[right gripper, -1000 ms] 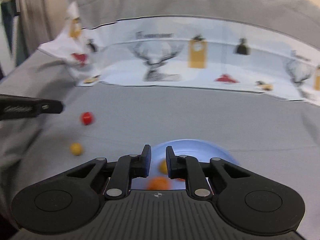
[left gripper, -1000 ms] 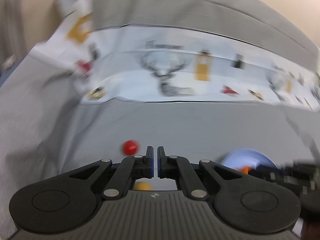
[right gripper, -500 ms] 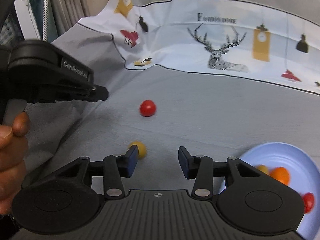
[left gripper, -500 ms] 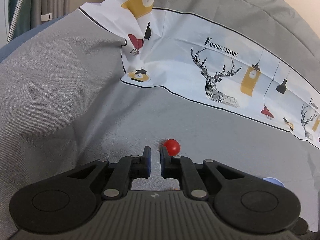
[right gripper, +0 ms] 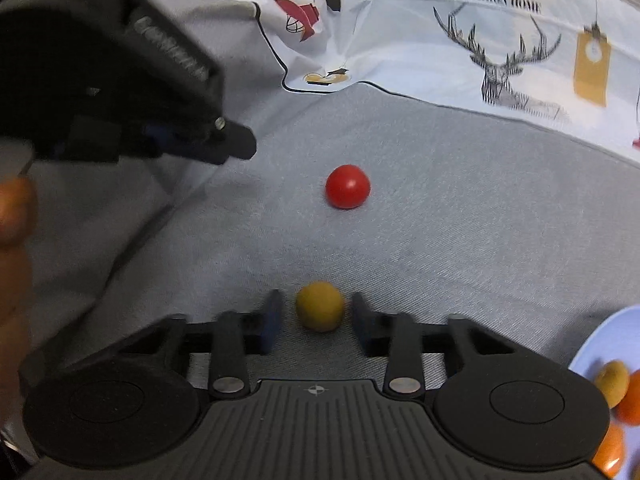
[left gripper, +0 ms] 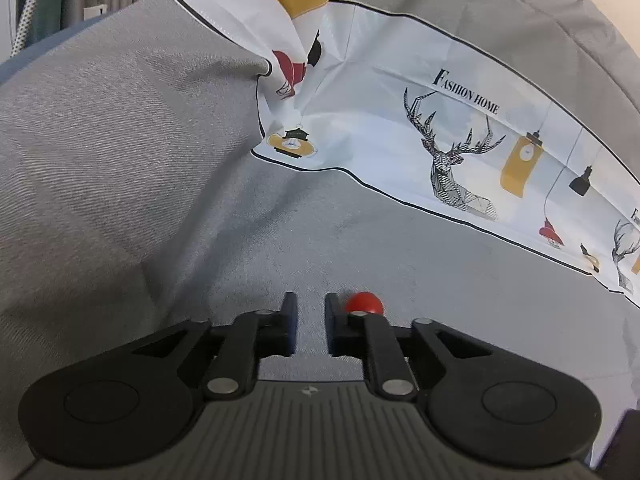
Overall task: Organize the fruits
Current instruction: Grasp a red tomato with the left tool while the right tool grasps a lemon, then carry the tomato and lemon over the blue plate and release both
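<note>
A small red fruit [right gripper: 347, 186] lies on the grey cloth; in the left wrist view it [left gripper: 364, 303] sits just right of my right finger. A small yellow fruit [right gripper: 320, 306] lies between the fingers of my right gripper [right gripper: 314, 309], which is open around it without touching. My left gripper [left gripper: 307, 307] is slightly open and empty, hovering above the cloth; it also shows in the right wrist view [right gripper: 236, 148] at upper left. A light blue plate [right gripper: 600, 344] at the lower right holds several orange and yellow fruits [right gripper: 612, 382].
A white printed cloth with deer and lamps [left gripper: 460, 152] lies folded along the back on the grey fabric [left gripper: 120, 160]. A hand [right gripper: 12, 248] holds the left gripper at the far left.
My right gripper opened wider and moved forward so the yellow fruit sits between its fingers. My left gripper opened a little and shifted left of the red fruit.
</note>
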A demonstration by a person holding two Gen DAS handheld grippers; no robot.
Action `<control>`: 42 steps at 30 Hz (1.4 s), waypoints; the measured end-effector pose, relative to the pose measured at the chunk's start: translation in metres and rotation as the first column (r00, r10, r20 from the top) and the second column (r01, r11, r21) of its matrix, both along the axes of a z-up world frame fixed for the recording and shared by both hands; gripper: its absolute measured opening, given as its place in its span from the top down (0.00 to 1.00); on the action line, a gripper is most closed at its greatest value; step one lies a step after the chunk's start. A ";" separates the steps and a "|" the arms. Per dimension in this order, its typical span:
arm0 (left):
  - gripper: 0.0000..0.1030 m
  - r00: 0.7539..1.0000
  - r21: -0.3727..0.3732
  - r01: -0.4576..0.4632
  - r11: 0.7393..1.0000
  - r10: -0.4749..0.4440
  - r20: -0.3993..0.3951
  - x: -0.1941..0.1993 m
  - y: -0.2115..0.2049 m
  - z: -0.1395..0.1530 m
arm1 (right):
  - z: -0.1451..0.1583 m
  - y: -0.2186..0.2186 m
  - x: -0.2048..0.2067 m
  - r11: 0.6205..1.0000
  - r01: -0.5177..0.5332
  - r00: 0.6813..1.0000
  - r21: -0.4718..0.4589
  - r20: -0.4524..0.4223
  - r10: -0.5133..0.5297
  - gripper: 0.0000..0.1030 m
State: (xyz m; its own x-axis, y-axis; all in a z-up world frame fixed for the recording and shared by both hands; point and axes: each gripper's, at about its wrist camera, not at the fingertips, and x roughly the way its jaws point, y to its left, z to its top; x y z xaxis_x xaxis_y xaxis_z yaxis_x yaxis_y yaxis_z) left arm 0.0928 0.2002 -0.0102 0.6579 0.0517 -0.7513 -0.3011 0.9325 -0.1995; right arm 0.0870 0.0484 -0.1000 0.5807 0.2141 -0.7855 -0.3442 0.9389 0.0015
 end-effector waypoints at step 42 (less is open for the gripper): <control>0.68 0.978 0.172 0.210 0.962 -0.206 -0.041 0.004 -0.063 0.005 | 0.080 -0.078 -0.034 0.997 0.066 0.987 0.033 0.147 -0.071 0.73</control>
